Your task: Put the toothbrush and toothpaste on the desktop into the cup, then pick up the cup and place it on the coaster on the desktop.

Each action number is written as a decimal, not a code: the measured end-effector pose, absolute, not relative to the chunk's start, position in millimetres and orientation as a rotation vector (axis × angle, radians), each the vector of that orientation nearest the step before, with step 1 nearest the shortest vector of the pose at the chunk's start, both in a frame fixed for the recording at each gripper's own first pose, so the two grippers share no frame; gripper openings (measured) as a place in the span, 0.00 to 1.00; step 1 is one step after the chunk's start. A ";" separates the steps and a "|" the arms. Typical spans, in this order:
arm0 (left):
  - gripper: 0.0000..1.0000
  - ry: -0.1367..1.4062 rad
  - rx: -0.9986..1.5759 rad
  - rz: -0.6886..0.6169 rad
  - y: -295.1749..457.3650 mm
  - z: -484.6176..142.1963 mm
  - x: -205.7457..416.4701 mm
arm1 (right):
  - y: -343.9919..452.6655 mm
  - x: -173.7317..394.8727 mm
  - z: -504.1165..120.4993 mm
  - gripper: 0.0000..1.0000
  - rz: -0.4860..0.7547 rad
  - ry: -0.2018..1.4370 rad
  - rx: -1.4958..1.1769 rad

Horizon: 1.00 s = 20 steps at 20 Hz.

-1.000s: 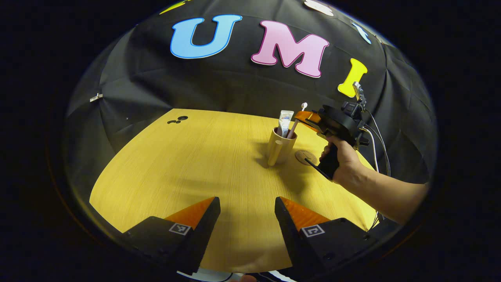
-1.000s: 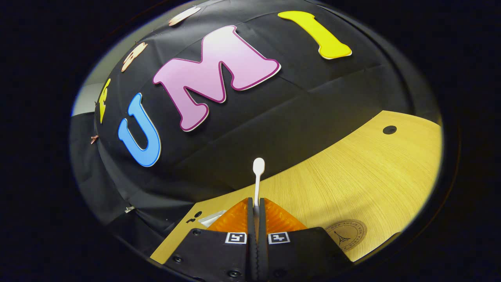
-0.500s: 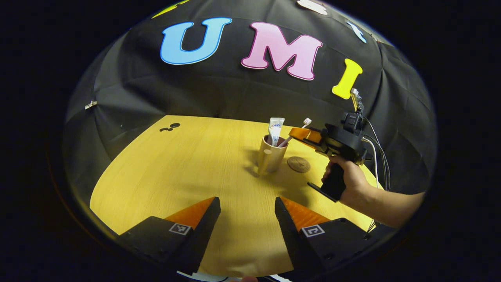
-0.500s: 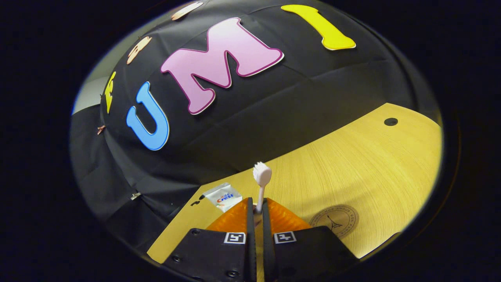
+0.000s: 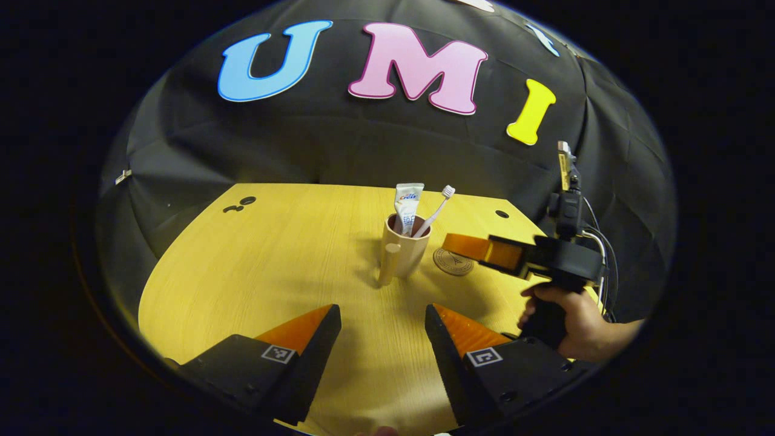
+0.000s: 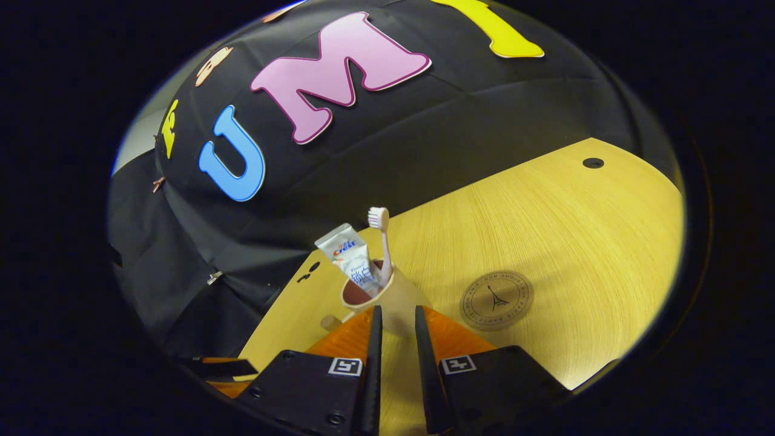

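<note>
A wooden desk [image 5: 272,266] stands in front of a black cloth wall. Near the middle of the desk is a tan cup [image 5: 402,251] with a handle. The toothpaste [image 5: 407,206] and the toothbrush [image 5: 437,207] both stand inside it, leaning, with the brush head up and tilted toward the right gripper's side. A round coaster [image 5: 453,261] lies flat on the desk just beside the cup, apart from it, on the side nearer the right gripper.

The right gripper [image 5: 466,245], held in a person's hand [image 5: 572,324], hangs above the coaster with its fingers pointing at the cup. In the right gripper view its jaws stand a narrow gap apart and hold nothing; the cup [image 6: 375,300] sits straight ahead of the tips, upright, with the coaster [image 6: 496,298] off to its right.

The left gripper [image 5: 382,330] hovers low over the near edge of the desk, jaws wide apart and empty, well back from the cup.

Judging from this, both items are in and the cup lift comes next. The right gripper is much the nearer, but its jaws look too narrow for the cup's body and would need to widen first.
</note>
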<state>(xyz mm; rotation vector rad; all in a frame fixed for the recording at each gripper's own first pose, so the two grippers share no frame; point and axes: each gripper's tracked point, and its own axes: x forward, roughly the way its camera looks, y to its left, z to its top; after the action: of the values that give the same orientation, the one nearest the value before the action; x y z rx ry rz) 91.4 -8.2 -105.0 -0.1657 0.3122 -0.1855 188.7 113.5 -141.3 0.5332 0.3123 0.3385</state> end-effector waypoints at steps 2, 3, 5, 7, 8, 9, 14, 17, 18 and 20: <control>0.87 0.320 -0.137 -0.195 -13.8 -103.0 108.4 | 105.6 173.4 -147.7 0.33 0.367 0.341 0.488; 0.87 0.328 -0.119 -0.196 -15.8 -102.1 116.2 | 100.6 165.9 -151.1 0.33 0.386 0.359 0.471; 0.87 0.359 -0.082 -0.198 -18.1 -102.7 129.4 | 89.0 149.6 -157.1 0.33 0.410 0.390 0.437; 0.87 0.383 -0.045 -0.212 -21.1 -97.0 143.0 | 77.4 132.9 -162.7 0.33 0.427 0.418 0.426; 0.87 0.407 -0.023 -0.223 -22.1 -96.8 149.8 | 70.5 124.7 -165.5 0.33 0.429 0.431 0.424; 0.87 0.442 -0.001 -0.235 -24.0 -100.1 156.3 | 64.6 117.8 -165.5 0.33 0.429 0.437 0.427; 0.86 0.563 0.074 -0.287 -30.1 -100.6 190.2 | 36.0 91.9 -170.6 0.33 0.429 0.464 0.434; 0.85 0.633 0.098 -0.302 -33.2 -107.9 207.2 | 20.0 86.1 -173.8 0.33 0.418 0.479 0.447; 0.85 0.658 0.114 -0.295 -30.9 -112.7 212.9 | 15.0 84.4 -175.2 0.33 0.412 0.484 0.455; 0.83 0.724 0.135 -0.291 -29.6 -126.2 222.7 | 3.7 79.8 -175.9 0.33 0.393 0.490 0.482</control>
<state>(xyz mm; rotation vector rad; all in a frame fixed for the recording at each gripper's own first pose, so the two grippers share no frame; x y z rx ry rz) 222.7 -29.6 -126.2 0.1348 0.7241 -0.2907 79.8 3.7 -175.9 0.4824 0.4902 0.3934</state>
